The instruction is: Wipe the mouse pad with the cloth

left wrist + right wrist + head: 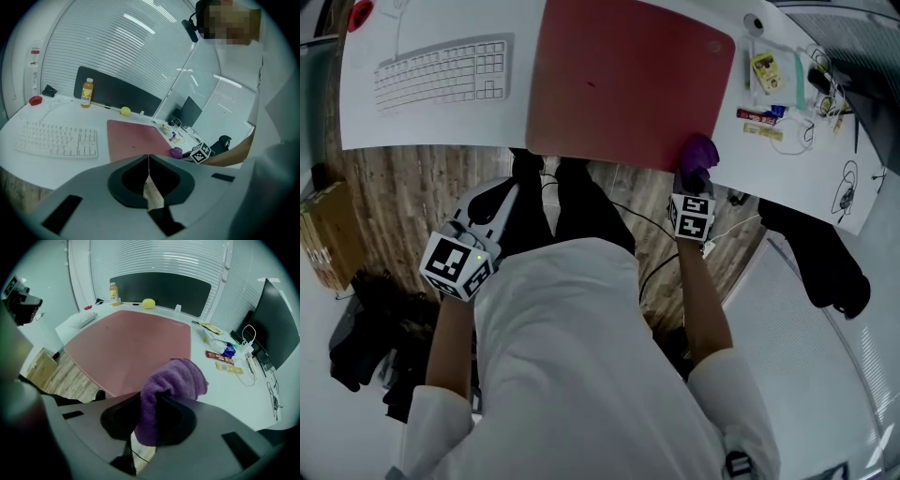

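**A:** What is the surface like?

**B:** It is a white desk (778,169) with a curved near edge, standing over a wood-plank floor (384,187). The red mouse pad (628,80) lies flat in the middle and reaches the near edge. A white keyboard (441,73) sits just beside it on the left.

**A:** Where is the cloth?

**B:** The purple cloth (176,376) is bunched up and pinched between the 2 jaws of the right gripper (149,423). It is at the pad's near right corner. I can't tell whether it touches the pad.

**A:** And the other tool?

**B:** The left gripper (148,174) has its 2 jaws pressed together with nothing between them. It is held off the desk, on the person's side of the near edge, above the floor.

**A:** What about the room?

**B:** Slatted blinds (122,47) run behind the desk, and a dark panel (117,93) stands along its far edge. In front of the panel are 1 upright bottle (86,92) of orange drink and a round yellow thing (125,111). To the right of the pad are small packets (216,355) and a dark monitor (276,324). A cardboard box (326,234) stands on the floor at the left.
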`<act>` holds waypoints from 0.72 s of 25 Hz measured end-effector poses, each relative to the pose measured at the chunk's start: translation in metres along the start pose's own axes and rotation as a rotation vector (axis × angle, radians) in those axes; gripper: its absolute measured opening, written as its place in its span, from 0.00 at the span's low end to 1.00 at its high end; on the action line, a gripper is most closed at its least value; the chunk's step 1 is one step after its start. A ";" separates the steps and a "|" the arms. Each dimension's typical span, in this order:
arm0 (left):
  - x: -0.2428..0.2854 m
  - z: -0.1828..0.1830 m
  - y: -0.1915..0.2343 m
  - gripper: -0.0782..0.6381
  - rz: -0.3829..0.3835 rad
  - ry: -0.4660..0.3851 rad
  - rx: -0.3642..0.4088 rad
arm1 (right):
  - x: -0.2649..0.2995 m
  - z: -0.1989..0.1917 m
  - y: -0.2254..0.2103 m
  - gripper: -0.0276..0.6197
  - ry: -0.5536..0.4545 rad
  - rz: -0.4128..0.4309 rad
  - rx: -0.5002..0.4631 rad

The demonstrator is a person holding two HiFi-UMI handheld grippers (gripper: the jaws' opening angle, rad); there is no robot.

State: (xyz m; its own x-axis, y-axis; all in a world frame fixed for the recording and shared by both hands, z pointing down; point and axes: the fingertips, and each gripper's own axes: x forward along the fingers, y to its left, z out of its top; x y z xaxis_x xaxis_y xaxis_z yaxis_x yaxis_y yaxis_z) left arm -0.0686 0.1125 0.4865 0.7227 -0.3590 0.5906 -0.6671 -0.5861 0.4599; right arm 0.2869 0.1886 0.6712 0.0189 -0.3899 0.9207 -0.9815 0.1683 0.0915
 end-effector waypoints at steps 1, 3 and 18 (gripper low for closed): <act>-0.002 -0.001 0.003 0.13 0.000 0.002 -0.001 | 0.001 0.002 0.005 0.17 -0.002 0.003 0.004; -0.006 -0.002 0.008 0.13 -0.002 0.004 -0.005 | 0.002 0.006 0.016 0.17 -0.005 0.013 0.009; -0.020 -0.011 0.035 0.13 -0.008 0.006 -0.025 | 0.007 0.043 0.099 0.17 -0.045 0.110 0.046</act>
State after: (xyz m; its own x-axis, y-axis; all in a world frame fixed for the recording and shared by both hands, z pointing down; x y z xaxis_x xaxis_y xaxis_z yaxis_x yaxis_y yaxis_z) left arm -0.1082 0.1071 0.4980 0.7266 -0.3500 0.5912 -0.6659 -0.5707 0.4806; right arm 0.1814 0.1639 0.6701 -0.0966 -0.4121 0.9060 -0.9849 0.1708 -0.0274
